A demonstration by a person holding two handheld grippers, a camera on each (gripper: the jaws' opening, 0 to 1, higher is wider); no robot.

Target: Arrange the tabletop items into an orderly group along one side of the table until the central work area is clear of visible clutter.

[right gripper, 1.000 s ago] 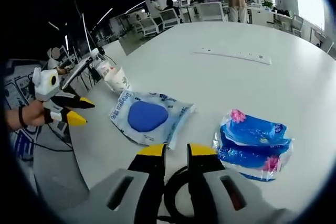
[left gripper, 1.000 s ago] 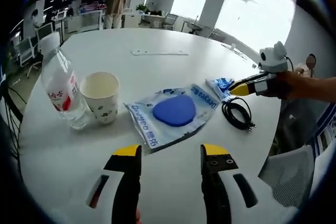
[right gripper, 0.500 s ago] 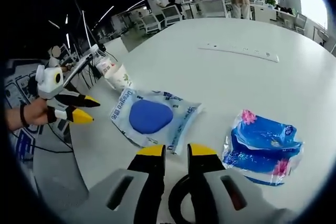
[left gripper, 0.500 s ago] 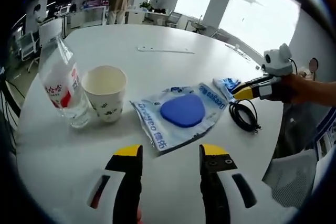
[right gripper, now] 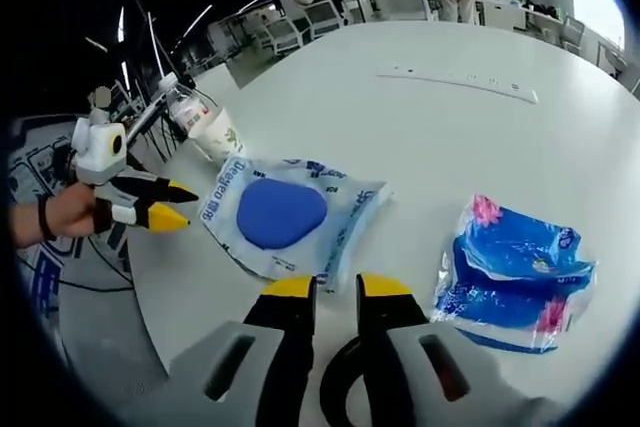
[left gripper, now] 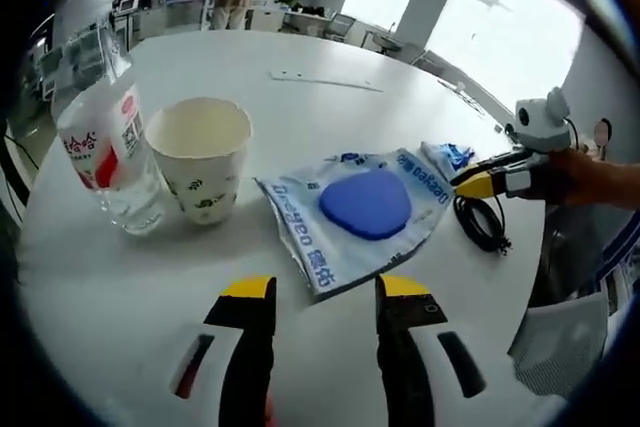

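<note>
Left gripper view: the left gripper [left gripper: 322, 292] rises from the bottom centre with its yellow-tipped jaws spread apart over bare white table [left gripper: 120, 277], nothing between them. Just beyond the tips, centre frame, lies a clear plastic pouch [left gripper: 360, 217] holding a blue rounded pad. Left of it stands a paper cup [left gripper: 200, 157], upright, and at the far left a water bottle [left gripper: 100, 137] with a red-and-white label (cup and bottle just beside each other; whether they touch cannot be told). At the right of the frame a black coiled cable [left gripper: 482, 224] lies near the table edge.

Right gripper view: the right gripper [right gripper: 325, 289] rises from the bottom centre, its jaws drawn close with a narrow gap. The cable loop [right gripper: 348, 387] shows low between the jaw bodies; whether the jaws pinch it cannot be told. Ahead of the tips lies the pouch [right gripper: 285, 217]. At the right lies a blue tissue pack [right gripper: 515, 272], apart from the pouch. In the upper centre a white power strip [right gripper: 455, 82] lies on the table.
</note>
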